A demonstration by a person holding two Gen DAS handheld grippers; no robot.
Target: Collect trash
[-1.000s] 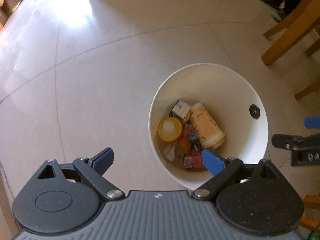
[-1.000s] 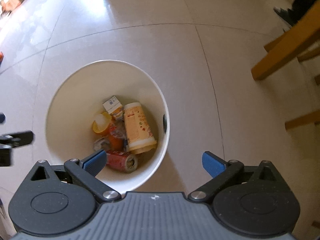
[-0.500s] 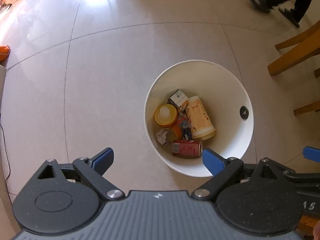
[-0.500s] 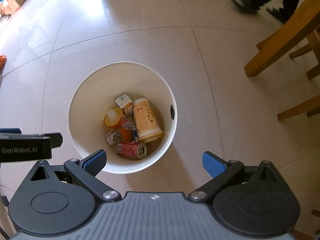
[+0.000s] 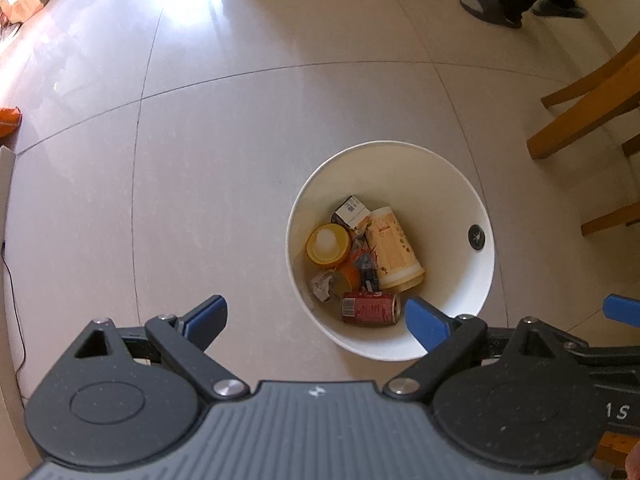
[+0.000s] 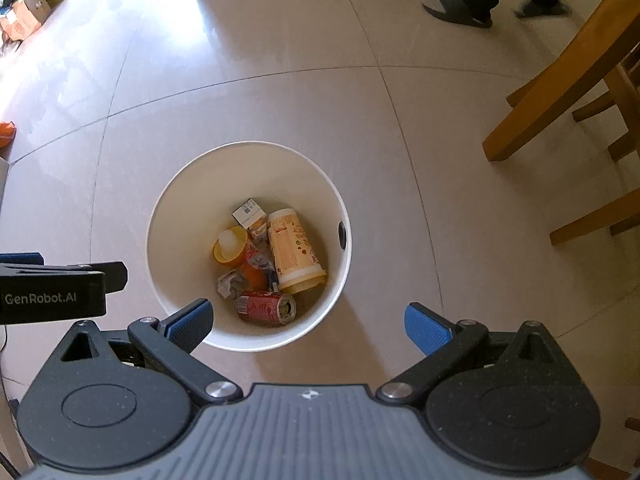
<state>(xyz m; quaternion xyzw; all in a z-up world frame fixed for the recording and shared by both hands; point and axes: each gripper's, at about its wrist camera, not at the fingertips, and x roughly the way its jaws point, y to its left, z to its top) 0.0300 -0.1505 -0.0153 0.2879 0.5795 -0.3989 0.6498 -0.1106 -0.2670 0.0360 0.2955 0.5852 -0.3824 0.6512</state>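
Both grippers have risen and drawn back over the last second: the bin (image 6: 248,248) looks smaller and sits lower in both wrist views.

Left gripper (image 5: 316,322): jaws spread wide, nothing between the pads. Right gripper (image 6: 308,322): the same, released and empty.

Trash all lies at the bin bottom: red can (image 6: 266,308) at 6 o'clock, tall cup (image 6: 294,250) at 3, yellow lid (image 6: 229,245) at 9, small carton (image 6: 249,212) at 12, crumpled paper (image 6: 229,284) at 7.

No loose trash shows on the nearby floor (image 6: 248,100). Judgement: the drop is done; collecting is finished or near it, and the pull-away suggests a search for any remaining item.
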